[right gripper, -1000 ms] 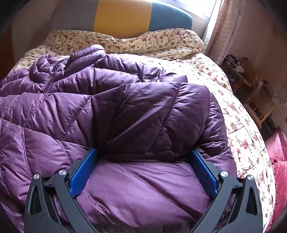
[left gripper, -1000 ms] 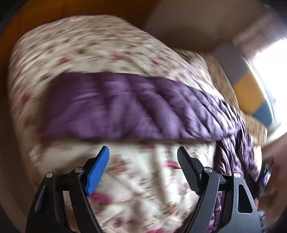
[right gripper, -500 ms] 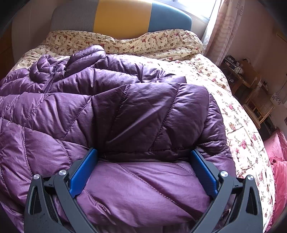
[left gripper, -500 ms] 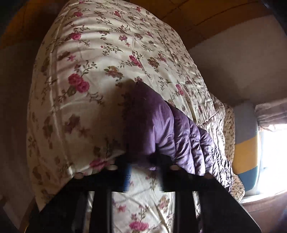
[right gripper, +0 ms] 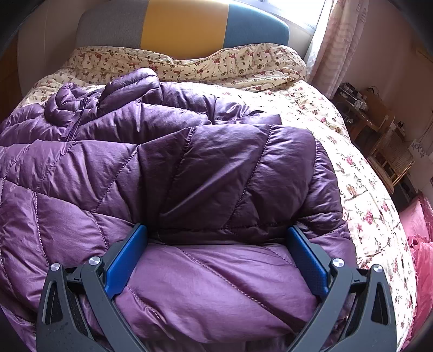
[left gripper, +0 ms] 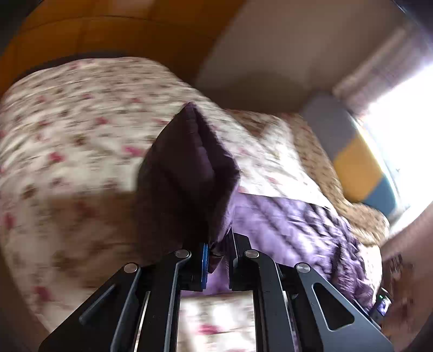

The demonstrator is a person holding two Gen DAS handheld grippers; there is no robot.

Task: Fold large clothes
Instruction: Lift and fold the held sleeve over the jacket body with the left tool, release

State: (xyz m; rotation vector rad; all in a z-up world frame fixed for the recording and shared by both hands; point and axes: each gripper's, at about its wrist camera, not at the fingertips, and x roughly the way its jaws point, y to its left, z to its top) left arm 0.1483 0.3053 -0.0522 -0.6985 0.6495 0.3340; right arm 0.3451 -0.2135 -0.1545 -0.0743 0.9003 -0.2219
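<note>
On the bed (right gripper: pixel 360 189), over a cream quilt printed with red flowers, lies a quilted purple down jacket (right gripper: pixel 189 168). In the right wrist view its lower left part runs out of the frame and its near hem is hidden behind the black arms of the right claw (right gripper: pixel 216 254). That claw stands wide open, its blue pads pressed down into the puffy fabric on either side of a broad swell of jacket, without pinching it. The jacket's collar and zip (right gripper: pixel 77 121) lie at the far left, toward the headboard (right gripper: pixel 184 24) of grey, yellow and blue panels, so its long axis runs from the near edge of the bed up toward the headboard, slightly leftward.

The left wrist view is blurred; the quilt's flowers smear and the bright window at the right washes out. There the left claw (left gripper: pixel 219 260) is closed on an edge of the jacket (left gripper: pixel 189 173), which rises from the pads as a dark, folded peak pointing away from the camera, while the rest of the jacket trails off to the right across the quilt. How much fabric sits between the pads is hard to make out.
</note>
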